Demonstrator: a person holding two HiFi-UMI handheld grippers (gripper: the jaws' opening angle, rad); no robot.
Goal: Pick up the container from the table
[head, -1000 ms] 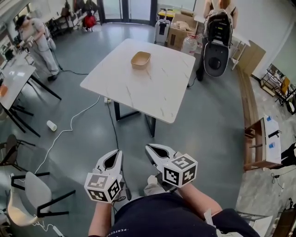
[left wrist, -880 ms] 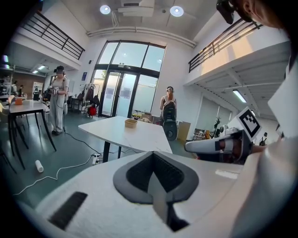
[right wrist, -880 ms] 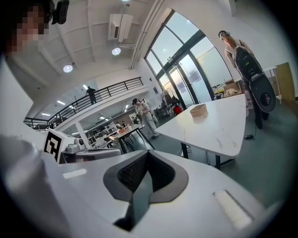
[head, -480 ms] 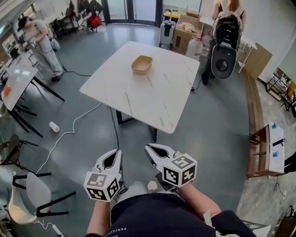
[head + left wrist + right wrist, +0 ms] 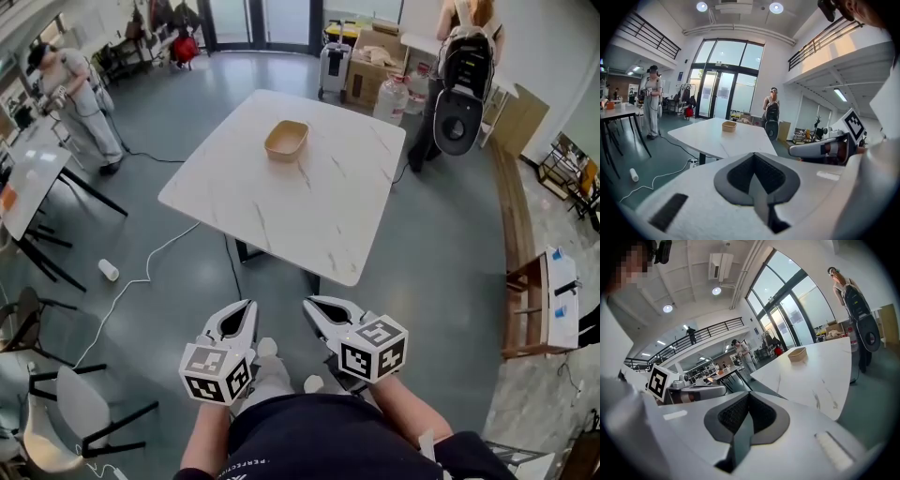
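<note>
Two claws sat nearest, side by side, well short of the surface's point(image 5: 314, 211) near corner. The left claw point(image 5: 242, 311) had its jaws pressed together with nothing between them. The right claw point(image 5: 319, 309) was likewise fully closed and empty. Both pointed toward the surface, with bare grey floor point(image 5: 427, 253) between them and it.

Left of the surface's near edge, one cup point(image 5: 109, 270) lay on its side on the floor. One white cable point(image 5: 141, 267) snaked from there to under the surface.

There was one surface in front, a white top with faint marbling, standing corner-on to the claws. It carried a single thing: one container point(image 5: 286, 141), tan, oblong and open-topped. The container stood upright on the far half of the surface, nearer its far left edge than its right, well apart from both claws. No claw touched it.

Two people stood past the surface. A person in grey point(image 5: 80, 98) was off its left side. A person with a backpack point(image 5: 462, 70) was past its far right corner. Boxes point(image 5: 370, 56) were stacked just beyond the far corner, too crowded together to count.
</note>
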